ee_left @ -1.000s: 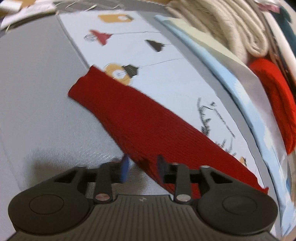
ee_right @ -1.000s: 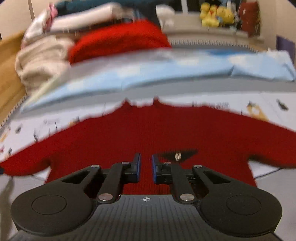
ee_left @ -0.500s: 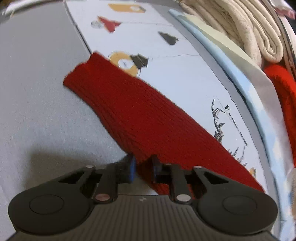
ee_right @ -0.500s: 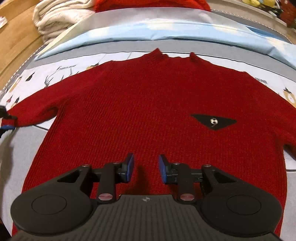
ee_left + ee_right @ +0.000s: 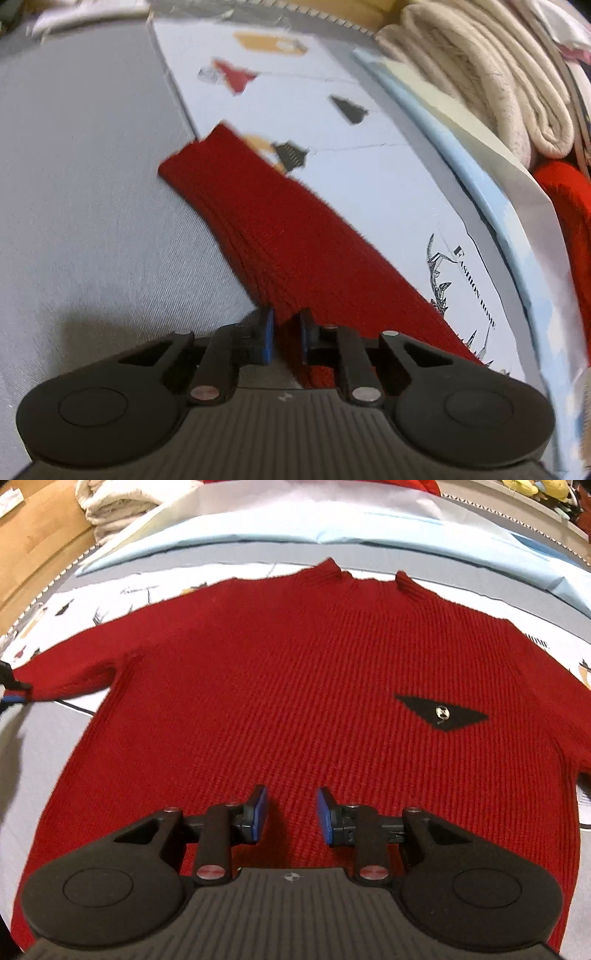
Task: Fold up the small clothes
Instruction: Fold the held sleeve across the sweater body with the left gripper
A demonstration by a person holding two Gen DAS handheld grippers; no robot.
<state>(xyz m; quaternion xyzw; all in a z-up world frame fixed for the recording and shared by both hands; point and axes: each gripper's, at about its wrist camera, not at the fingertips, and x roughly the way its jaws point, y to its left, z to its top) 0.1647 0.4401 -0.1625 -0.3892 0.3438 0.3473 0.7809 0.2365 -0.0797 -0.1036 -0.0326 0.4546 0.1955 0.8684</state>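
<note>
A red knit sweater (image 5: 295,686) lies flat, front up, on the bed, with a black triangular patch (image 5: 441,713) on its chest. Its left sleeve (image 5: 295,236) stretches away across the grey cover and the printed sheet in the left wrist view. My left gripper (image 5: 284,332) is shut on the near edge of that sleeve, and it shows at the left edge of the right wrist view (image 5: 11,694). My right gripper (image 5: 290,814) is open and empty, hovering over the sweater's lower middle.
A printed white sheet (image 5: 369,122) and a light blue pillow (image 5: 332,528) lie beyond the sweater. Folded cream blankets (image 5: 480,81) and another red garment (image 5: 565,206) are stacked at the far side. Grey cover (image 5: 92,184) lies to the left.
My left gripper closed onto the sleeve's edge. My right gripper moved in over the sweater's lower body and opened wider.
</note>
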